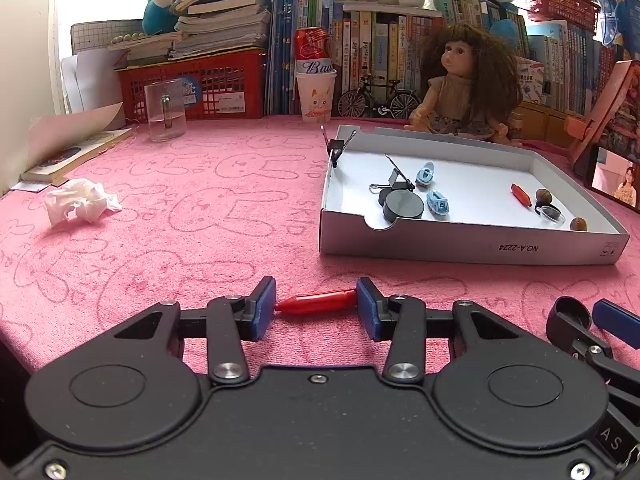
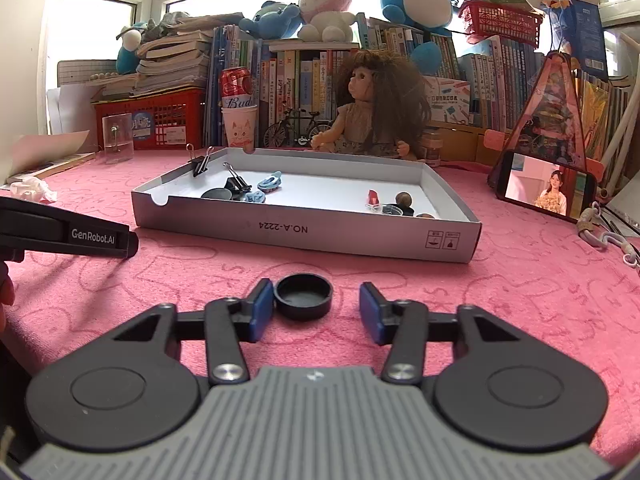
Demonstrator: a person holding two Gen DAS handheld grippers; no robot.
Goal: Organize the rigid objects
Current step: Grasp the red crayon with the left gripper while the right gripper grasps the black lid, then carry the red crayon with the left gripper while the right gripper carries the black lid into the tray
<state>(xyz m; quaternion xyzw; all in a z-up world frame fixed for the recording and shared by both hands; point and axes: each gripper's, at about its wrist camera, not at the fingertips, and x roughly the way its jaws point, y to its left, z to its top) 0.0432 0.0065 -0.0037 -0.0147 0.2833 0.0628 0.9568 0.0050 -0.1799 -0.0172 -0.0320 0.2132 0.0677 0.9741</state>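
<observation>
My left gripper (image 1: 316, 306) clamps a small red, bullet-shaped plastic piece (image 1: 316, 303) end to end, both blue pads touching its tips, just above the pink cloth (image 1: 192, 240). My right gripper (image 2: 316, 307) stands partly open around a shallow round black cap (image 2: 303, 295): the left pad touches it, the right stays clear. The white cardboard tray (image 2: 320, 232) lies just beyond.
</observation>
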